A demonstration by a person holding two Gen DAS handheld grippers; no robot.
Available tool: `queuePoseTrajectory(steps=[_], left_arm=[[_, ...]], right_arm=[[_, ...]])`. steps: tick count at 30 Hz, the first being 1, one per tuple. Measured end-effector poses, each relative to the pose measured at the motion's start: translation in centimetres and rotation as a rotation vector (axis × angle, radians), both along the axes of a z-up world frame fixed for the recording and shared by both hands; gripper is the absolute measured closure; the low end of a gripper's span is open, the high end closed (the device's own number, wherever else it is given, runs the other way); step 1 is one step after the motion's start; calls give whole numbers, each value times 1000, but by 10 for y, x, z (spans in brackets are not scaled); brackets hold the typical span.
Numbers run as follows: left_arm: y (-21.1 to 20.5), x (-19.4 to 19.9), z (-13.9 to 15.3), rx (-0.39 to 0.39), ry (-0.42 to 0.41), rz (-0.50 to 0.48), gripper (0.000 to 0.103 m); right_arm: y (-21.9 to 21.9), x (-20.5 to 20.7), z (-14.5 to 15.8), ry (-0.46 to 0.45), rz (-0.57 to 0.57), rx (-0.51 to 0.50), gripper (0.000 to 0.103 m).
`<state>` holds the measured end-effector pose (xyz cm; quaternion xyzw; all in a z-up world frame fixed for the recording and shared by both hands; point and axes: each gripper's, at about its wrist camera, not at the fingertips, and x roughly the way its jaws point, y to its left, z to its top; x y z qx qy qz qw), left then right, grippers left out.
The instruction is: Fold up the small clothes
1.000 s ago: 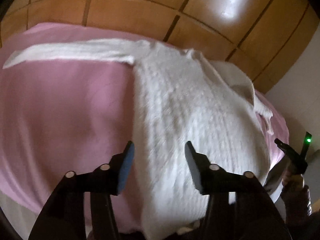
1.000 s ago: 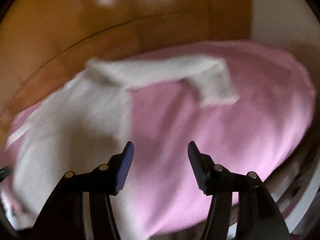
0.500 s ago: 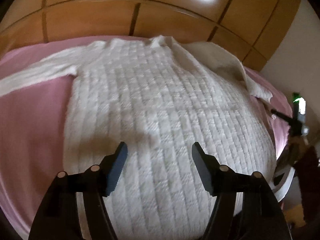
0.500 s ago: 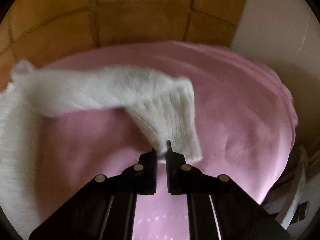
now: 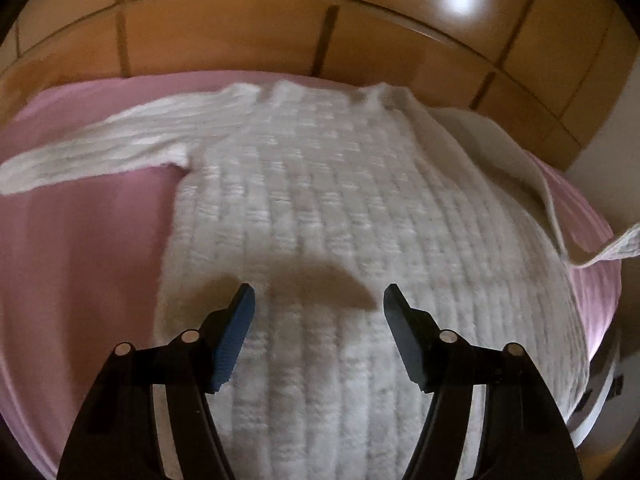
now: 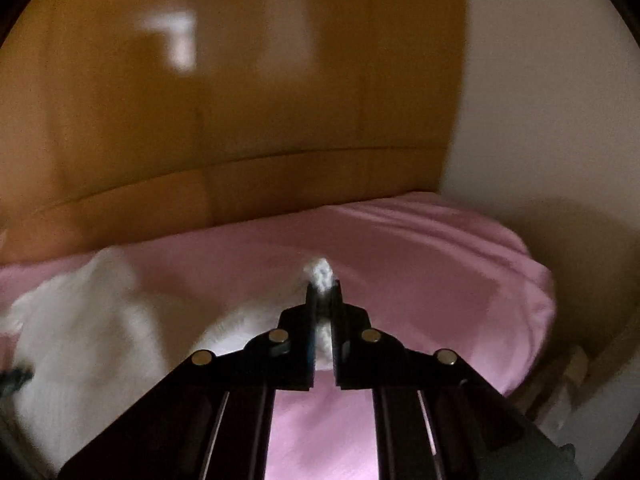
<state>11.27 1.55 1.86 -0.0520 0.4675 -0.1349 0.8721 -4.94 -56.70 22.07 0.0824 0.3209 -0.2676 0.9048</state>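
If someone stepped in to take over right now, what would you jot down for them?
Right gripper: shut on the sweater's right sleeve cuff, lifted off the pink bed.
Left gripper: open, empty, above the sweater's body.
White knit sweater: spread flat on the bed, left sleeve stretched out sideways.
Done: one sleeve picked up.
Left: fold both sleeves in, then fold the body.

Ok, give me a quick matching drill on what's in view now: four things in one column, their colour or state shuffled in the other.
1. left hand-held gripper
2. right hand-held gripper
3. sheet
4. wardrobe

a. wooden brown
b. pink
c. open over the sweater
d. shut on the sweater's sleeve

Pairs: 1-c, 2-d, 3-b, 4-a
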Motion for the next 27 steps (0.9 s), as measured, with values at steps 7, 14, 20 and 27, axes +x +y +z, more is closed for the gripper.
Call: queuePoseTrajectory(steps=[7,14,20,27], left_arm=[[5,4,-5,27,0,22,37],[-2,7,-9,69,10,26,37],[-7,11,-11,96,13,22,35],[11,7,-1,74,7,58,35]], right_arm=[[-119,47,-41,92,-302,48,98],[-171,82,-62,169,-452,57,98],[-172,118,-74,194,-491,1,92],[-120,100,-89,80,-302,149,21]])
